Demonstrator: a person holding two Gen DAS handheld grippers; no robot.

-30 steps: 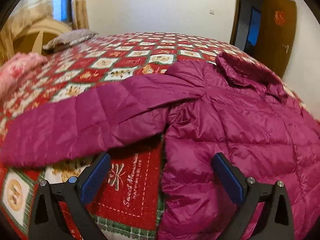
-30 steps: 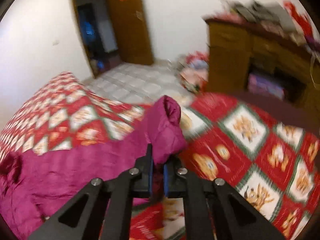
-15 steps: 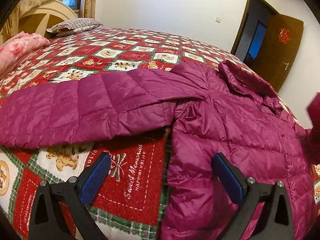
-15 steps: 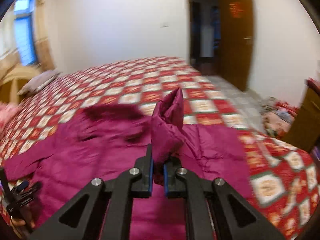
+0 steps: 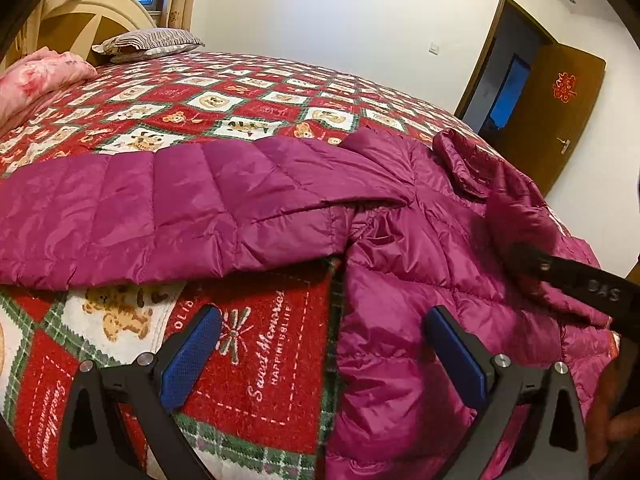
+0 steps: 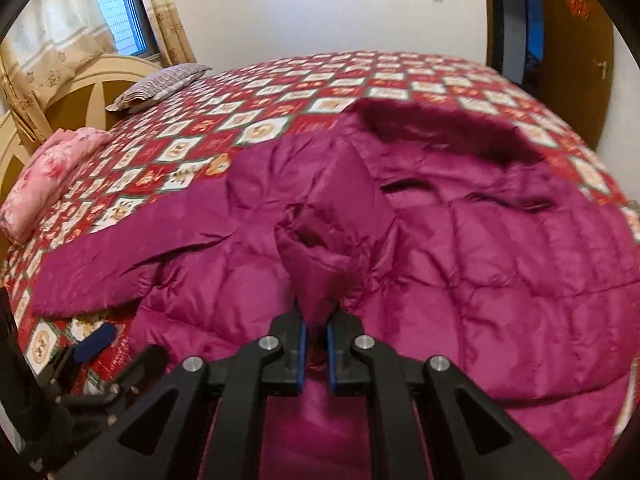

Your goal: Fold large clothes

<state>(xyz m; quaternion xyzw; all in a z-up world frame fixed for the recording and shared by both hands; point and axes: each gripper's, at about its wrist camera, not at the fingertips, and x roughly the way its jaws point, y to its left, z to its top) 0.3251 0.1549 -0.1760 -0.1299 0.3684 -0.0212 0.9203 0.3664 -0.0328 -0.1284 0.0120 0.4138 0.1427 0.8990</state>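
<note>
A magenta quilted down jacket (image 5: 400, 264) lies spread on the bed, also in the right wrist view (image 6: 500, 264). Its left sleeve (image 5: 168, 212) stretches out flat to the left. My right gripper (image 6: 315, 340) is shut on the right sleeve's cuff (image 6: 324, 248) and holds it over the jacket's body; it shows in the left wrist view (image 5: 532, 260) at the right. My left gripper (image 5: 320, 344) is open and empty, low over the bedspread at the jacket's left side edge; it also shows in the right wrist view (image 6: 96, 340).
The bed has a red, white and green checked bedspread (image 5: 248, 108). A striped pillow (image 5: 148, 42) and a folded pink blanket (image 5: 36, 76) lie near the headboard (image 6: 80, 88). An open brown door (image 5: 560, 116) stands at the far right.
My right gripper has swung the sleeve cuff from the bed's right side across over the jacket's body. My left gripper has stayed open, with its view tilting slightly.
</note>
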